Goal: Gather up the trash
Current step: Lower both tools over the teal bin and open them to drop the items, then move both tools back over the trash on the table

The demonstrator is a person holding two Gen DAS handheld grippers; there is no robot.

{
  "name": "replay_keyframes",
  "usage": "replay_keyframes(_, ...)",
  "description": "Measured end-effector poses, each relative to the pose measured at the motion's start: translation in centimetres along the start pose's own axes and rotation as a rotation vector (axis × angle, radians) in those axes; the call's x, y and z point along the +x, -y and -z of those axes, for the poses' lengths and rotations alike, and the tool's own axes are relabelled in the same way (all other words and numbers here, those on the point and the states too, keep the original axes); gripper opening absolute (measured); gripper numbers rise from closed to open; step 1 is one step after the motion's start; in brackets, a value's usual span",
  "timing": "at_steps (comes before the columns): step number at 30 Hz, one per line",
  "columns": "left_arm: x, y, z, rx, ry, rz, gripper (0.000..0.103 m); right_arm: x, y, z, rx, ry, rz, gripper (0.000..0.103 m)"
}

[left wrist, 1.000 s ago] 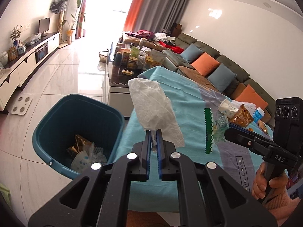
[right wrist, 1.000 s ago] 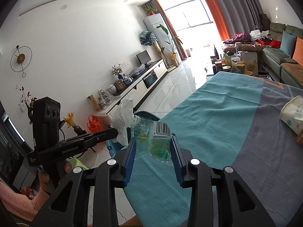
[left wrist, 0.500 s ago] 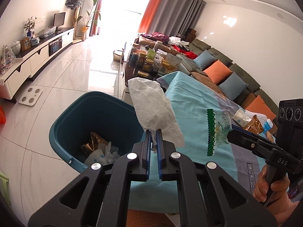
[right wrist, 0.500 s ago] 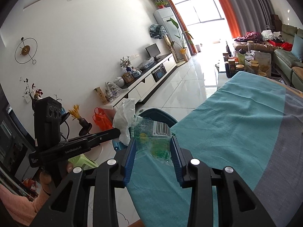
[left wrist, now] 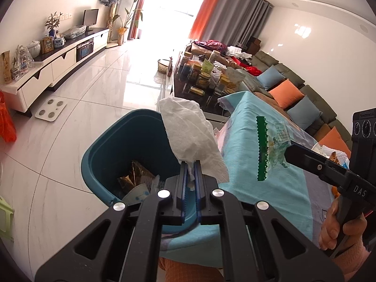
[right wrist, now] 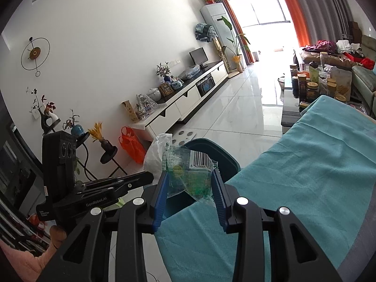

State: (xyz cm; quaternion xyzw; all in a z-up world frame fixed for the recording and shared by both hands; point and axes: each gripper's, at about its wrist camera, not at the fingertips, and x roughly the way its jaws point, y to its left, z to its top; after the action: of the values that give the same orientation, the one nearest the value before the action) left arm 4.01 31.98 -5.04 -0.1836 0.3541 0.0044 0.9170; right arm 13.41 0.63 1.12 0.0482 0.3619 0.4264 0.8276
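My left gripper (left wrist: 190, 164) is shut on a crumpled white tissue (left wrist: 188, 131), held over the near rim of the teal bin (left wrist: 103, 150). The bin stands on the floor beside the table and holds wrappers and paper. My right gripper (right wrist: 190, 178) is shut on a clear plastic wrapper (right wrist: 188, 171) with green print and a barcode, held above the table's left edge with the bin (right wrist: 218, 150) just beyond. In the left wrist view that wrapper (left wrist: 270, 148) hangs from the right gripper's tip over the teal cloth. The tissue (right wrist: 155, 152) also shows in the right wrist view.
A teal and grey cloth covers the table (right wrist: 305, 176). More litter lies at its far right end (left wrist: 329, 150). A loaded coffee table (left wrist: 202, 80) and a sofa with cushions (left wrist: 293, 94) lie beyond. A white TV cabinet (right wrist: 183, 103), a bathroom scale (left wrist: 50, 109) and an orange bag (right wrist: 131, 143) line the tiled floor.
Both grippers have moved left toward the bin, keeping their loads. The bin now sits larger and closer under the tissue, and the wrapper has come to the table's edge.
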Motion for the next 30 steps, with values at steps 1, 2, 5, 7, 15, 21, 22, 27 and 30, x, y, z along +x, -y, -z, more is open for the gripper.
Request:
replay_keyframes(1,0.2,0.0,-0.1,-0.002,-0.002,-0.004,0.006,0.4,0.0,-0.1,-0.001,-0.005,-0.001,0.035)
replay_keyframes(2,0.4,-0.2,-0.1,-0.004,-0.005,-0.008,0.006,0.7,0.1,-0.1,-0.002,-0.01,-0.003,0.035)
replay_keyframes(5,0.9,-0.6,0.0,-0.01,-0.014,-0.017,0.006,1.9,-0.1,-0.3,-0.004,-0.029,-0.005,0.035)
replay_keyframes(7,1.3,-0.8,-0.1,-0.014,-0.017,-0.027,0.006,2.6,-0.2,-0.4,-0.01,-0.041,-0.003,0.036)
replay_keyframes(15,2.7,-2.0,-0.2,-0.034,-0.04,-0.041,0.006,5.2,-0.3,-0.6,-0.004,-0.083,0.006,0.037)
replay_keyframes(21,4.5,-2.6,-0.1,-0.044,-0.071,-0.051,0.006,6.7,-0.3,-0.5,0.005,-0.118,0.02,0.038)
replay_keyframes(22,4.8,-2.7,-0.1,-0.046,-0.074,-0.055,0.006,7.0,-0.3,-0.5,0.007,-0.125,0.024,0.039)
replay_keyframes(27,6.3,-3.4,0.0,-0.057,-0.1,-0.073,0.008,8.3,-0.3,-0.9,0.02,-0.161,0.031,0.04)
replay_keyframes(30,7.2,-3.9,0.2,-0.068,-0.115,-0.079,0.011,8.6,-0.6,-0.9,0.019,-0.164,0.038,0.04)
